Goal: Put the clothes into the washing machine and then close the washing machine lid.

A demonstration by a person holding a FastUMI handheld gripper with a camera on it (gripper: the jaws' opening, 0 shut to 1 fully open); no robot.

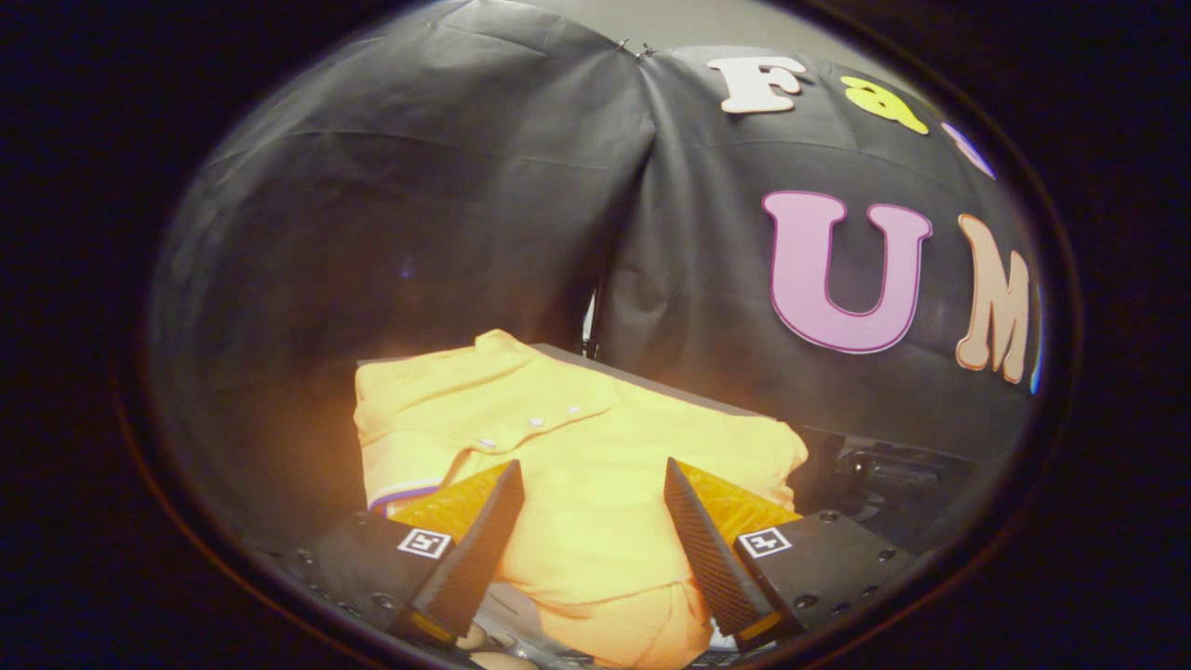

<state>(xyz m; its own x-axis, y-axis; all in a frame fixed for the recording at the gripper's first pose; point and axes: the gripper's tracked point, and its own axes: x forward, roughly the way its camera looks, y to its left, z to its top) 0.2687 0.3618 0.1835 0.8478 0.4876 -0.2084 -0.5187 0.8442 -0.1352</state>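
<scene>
Gripper view: gripper (593, 479) fingers spread wide, w/ yellow shirt (577, 437) between them and running on ahead. Shirt cloth fills the gap, but can't tell if either finger presses on it; no pinch visible. Shirt is folded, button placket and collar twd the far-left side, a striped cuff (402, 495) just beside the left finger (479, 544). Shirt lies on a flat dark board (651, 380) whose far edge shows just beyond it. Right finger (712, 549) sits over the shirt's right part. Beyond the shirt, black cloth wall (419, 214). Dark metal parts (879, 470) right of the shirt, near the right finger; too dim to tell what they are
</scene>
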